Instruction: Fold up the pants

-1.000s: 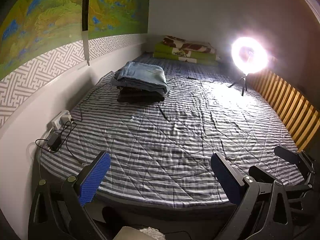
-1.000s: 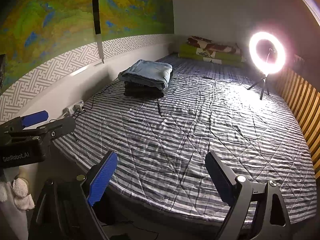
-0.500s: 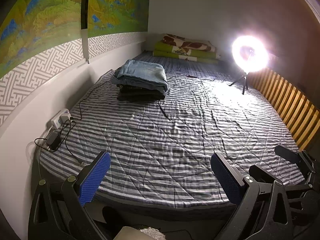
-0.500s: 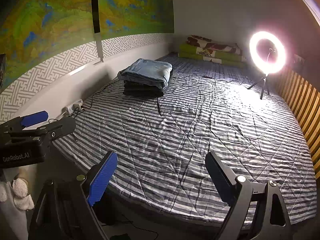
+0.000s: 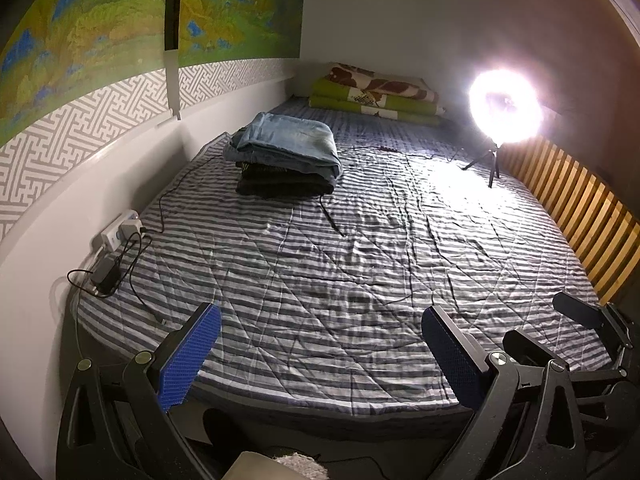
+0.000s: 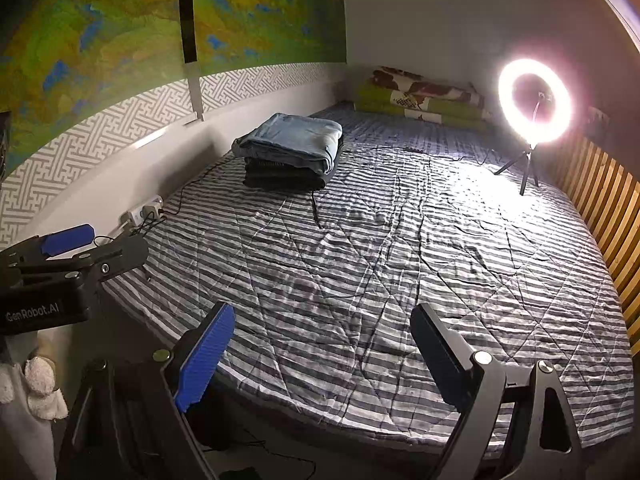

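The stack of folded blue denim and dark pants (image 5: 286,156) lies near the striped bed's (image 5: 360,280) far-left edge, well ahead of both wide-open, empty claws; left gripper (image 5: 320,354) sits nearer than right gripper (image 6: 322,354).

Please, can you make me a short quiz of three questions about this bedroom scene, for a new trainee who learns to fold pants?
1. True or false: the left gripper is holding a pair of pants.
2. Where does the stack of folded pants lie? A) at the near edge of the bed, B) on the far part of the bed near the wall, C) on the floor.
3. Fill in: the ring light stands on a small ____ on the bed.

Key:
1. False. Both the left and the right gripper are open with nothing between the fingers.
2. B.
3. Tripod.
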